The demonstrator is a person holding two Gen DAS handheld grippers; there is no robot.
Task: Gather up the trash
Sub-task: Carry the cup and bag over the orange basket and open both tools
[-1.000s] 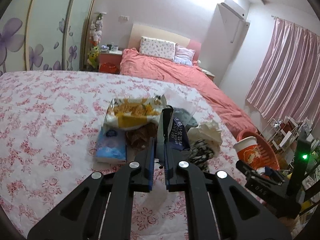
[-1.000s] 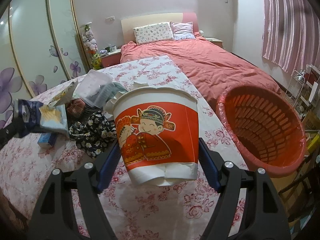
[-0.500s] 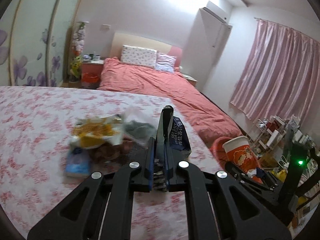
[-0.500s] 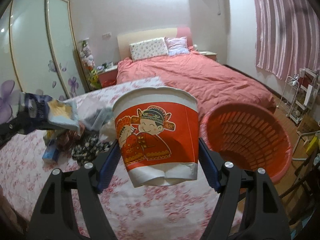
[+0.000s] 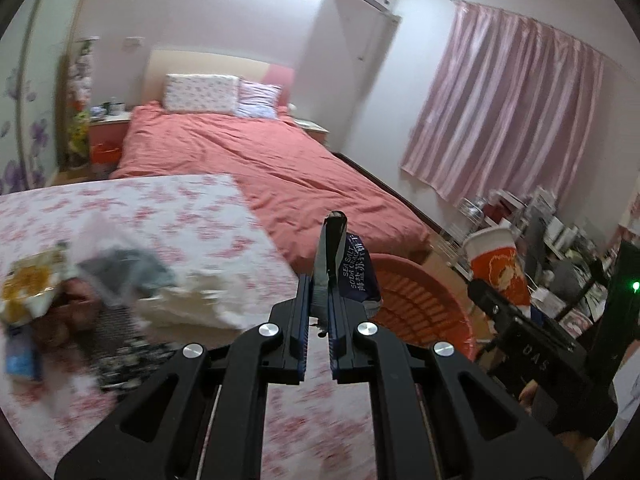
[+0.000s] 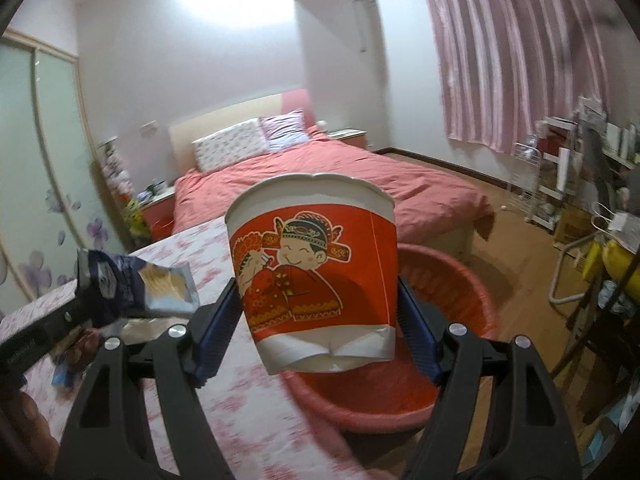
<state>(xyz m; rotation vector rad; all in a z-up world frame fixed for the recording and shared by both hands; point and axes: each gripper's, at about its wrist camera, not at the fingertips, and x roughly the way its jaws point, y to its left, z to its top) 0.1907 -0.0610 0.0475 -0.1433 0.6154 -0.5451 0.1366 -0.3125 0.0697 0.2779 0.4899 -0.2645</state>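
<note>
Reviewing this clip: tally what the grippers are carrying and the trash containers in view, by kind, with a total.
Paper cups, held by the right gripper: 1, the red-and-white paper cup
Snack wrappers, held by the left gripper: 1, the dark blue cracker wrapper
Baskets: 1, the red basket on the floor beside the table
Total: 3

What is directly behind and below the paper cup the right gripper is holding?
Behind and below the paper cup, shut in the right gripper, sits the red basket. Its far rim and inner wall show; the cup covers much of its inside, so any contents cannot be seen.
</note>
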